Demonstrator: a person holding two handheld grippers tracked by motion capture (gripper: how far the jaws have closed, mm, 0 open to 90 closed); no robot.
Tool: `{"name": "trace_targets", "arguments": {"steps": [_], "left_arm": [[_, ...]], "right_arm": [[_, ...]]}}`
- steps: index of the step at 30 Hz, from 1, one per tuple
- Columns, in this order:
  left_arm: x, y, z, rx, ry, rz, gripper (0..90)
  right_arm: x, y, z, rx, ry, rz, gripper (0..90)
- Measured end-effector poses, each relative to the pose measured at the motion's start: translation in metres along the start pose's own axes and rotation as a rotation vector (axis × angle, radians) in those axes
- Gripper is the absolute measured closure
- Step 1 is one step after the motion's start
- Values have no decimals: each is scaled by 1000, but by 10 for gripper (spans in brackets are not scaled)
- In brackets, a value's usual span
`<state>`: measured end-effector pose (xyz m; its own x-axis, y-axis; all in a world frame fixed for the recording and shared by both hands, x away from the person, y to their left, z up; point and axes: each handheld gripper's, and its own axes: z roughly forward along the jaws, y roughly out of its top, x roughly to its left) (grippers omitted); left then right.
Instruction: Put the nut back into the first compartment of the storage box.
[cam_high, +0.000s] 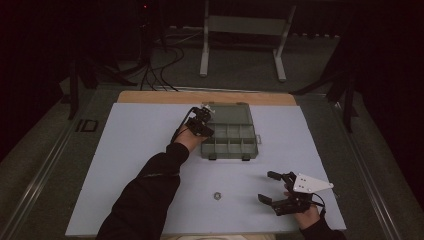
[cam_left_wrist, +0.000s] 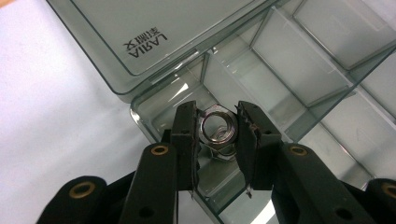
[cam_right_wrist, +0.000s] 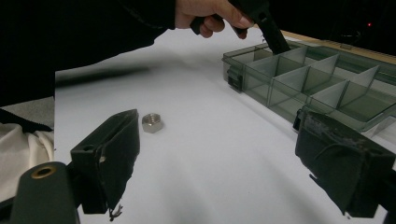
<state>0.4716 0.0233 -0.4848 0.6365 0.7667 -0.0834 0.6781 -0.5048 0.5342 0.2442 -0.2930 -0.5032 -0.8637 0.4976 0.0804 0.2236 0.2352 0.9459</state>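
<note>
My left gripper (cam_left_wrist: 215, 107) is shut on a steel hex nut (cam_left_wrist: 217, 126), pinching its flats between both pads. It hangs in the corner compartment of a clear grey organizer box (cam_left_wrist: 299, 70), beside the hinge of the open lid (cam_left_wrist: 140, 32). A second nut shape (cam_left_wrist: 219, 153) shows just under it; I cannot tell whether it is a reflection. In the high view the left gripper (cam_high: 206, 127) hangs over the box's (cam_high: 230, 150) back left corner. Another hex nut (cam_high: 218, 195) (cam_right_wrist: 152, 122) lies loose on the white mat. My right gripper (cam_high: 265, 186) (cam_right_wrist: 220, 115) stands open near the front right, holding nothing.
The box (cam_right_wrist: 303, 79) has several divided compartments, and its lid lies flat behind it. A white mat (cam_high: 140, 165) covers the table. A person's left hand (cam_right_wrist: 210, 14) and dark sleeve (cam_high: 150, 195) reach across from the front. Metal stand legs (cam_high: 205, 50) rise beyond the table.
</note>
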Motion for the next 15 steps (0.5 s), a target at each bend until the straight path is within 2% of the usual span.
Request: {"name": "trace_targets", "arguments": {"steps": [6,15], "left_arm": [[1,1,-7,-28,0,-10,628],[-6,2,-27,-40,-21,12,578]], "right_arm": [[0,0,0,0,0,0,139],[0,0,0,2,-1,0,139]]}}
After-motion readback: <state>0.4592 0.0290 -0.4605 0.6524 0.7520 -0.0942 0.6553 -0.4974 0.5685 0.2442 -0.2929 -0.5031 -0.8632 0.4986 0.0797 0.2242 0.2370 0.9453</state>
